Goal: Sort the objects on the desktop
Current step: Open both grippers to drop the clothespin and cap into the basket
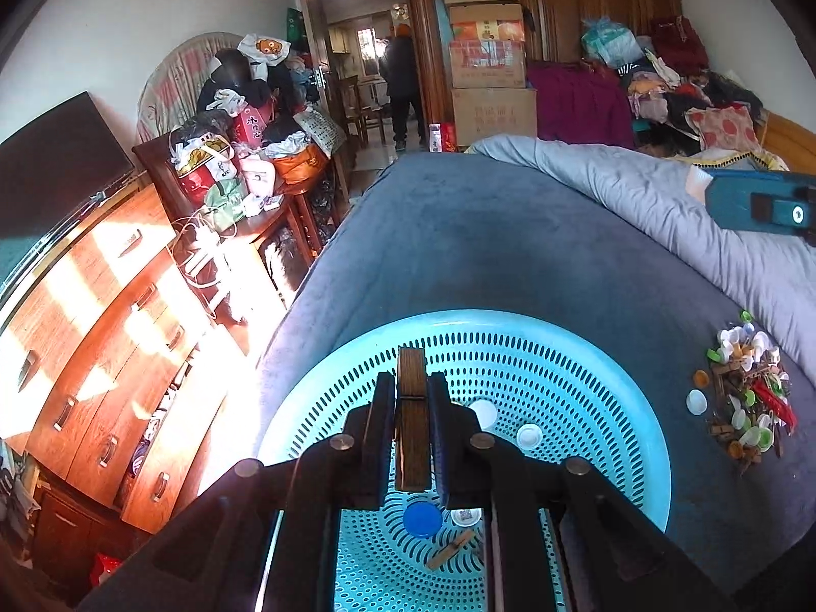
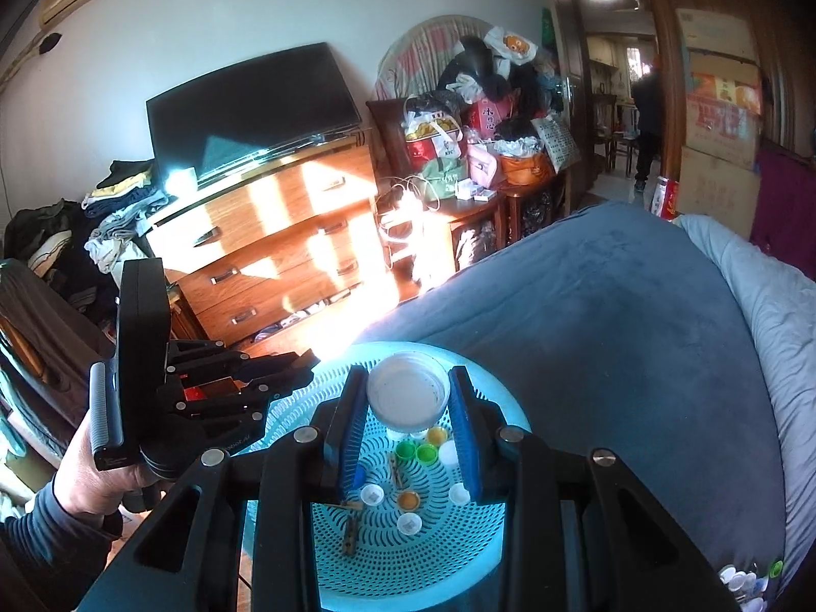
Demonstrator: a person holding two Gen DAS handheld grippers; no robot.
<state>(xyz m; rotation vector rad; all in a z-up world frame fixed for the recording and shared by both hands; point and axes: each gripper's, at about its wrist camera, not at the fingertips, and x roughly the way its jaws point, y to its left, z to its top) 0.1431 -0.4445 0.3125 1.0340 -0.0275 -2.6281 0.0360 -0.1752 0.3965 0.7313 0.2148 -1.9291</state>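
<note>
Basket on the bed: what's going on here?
A person holds a gripper in each hand over the turquoise basket. The left gripper is shut on a wooden clothespin; the right gripper clamps a white cap. Several caps and clothespins already lie in the basket. An unsorted pile remains on the blue blanket.

a turquoise perforated basket [image 1: 632, 408] sits on a blue blanket [image 1: 484, 234].
</note>
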